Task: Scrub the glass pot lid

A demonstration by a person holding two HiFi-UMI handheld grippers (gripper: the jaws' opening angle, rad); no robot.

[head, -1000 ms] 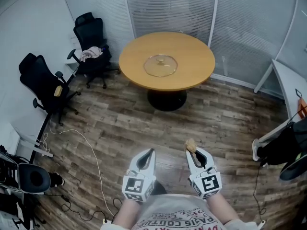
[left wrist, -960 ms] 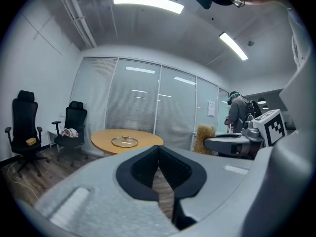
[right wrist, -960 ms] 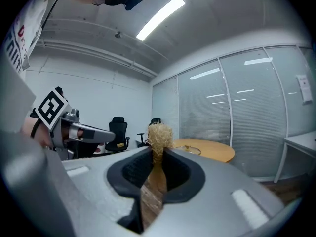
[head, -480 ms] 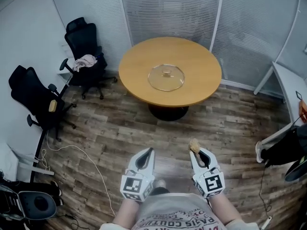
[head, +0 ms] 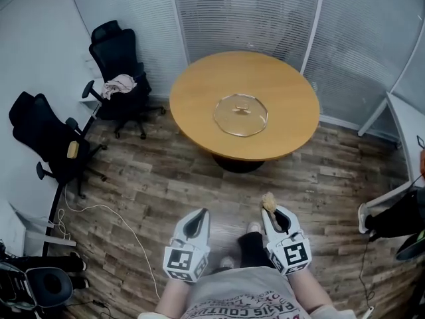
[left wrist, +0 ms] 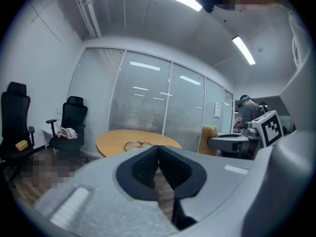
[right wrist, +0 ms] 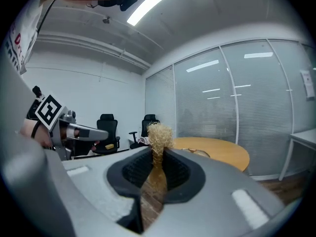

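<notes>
The glass pot lid lies flat, dome up, near the middle of the round wooden surface, well apart from both grippers, which hang low over the plank floor close to the person's body. It is likely stiff, smooth and fairly heavy for its size, brittle if knocked on the rim, and apt to slide on the bare wood under scrubbing pressure. The centre knob looks like the safest hold, since a pinch on the thin rim would probably slip.

The right gripper is clamped on a tan fibrous scrubber, whose frizzy tuft stands out past the jaw tips; it looks soft and light. The left gripper has its jaws pressed together with nothing between them.

By count there are one lid with one knob, one scrubber, one surface and two grippers.
</notes>
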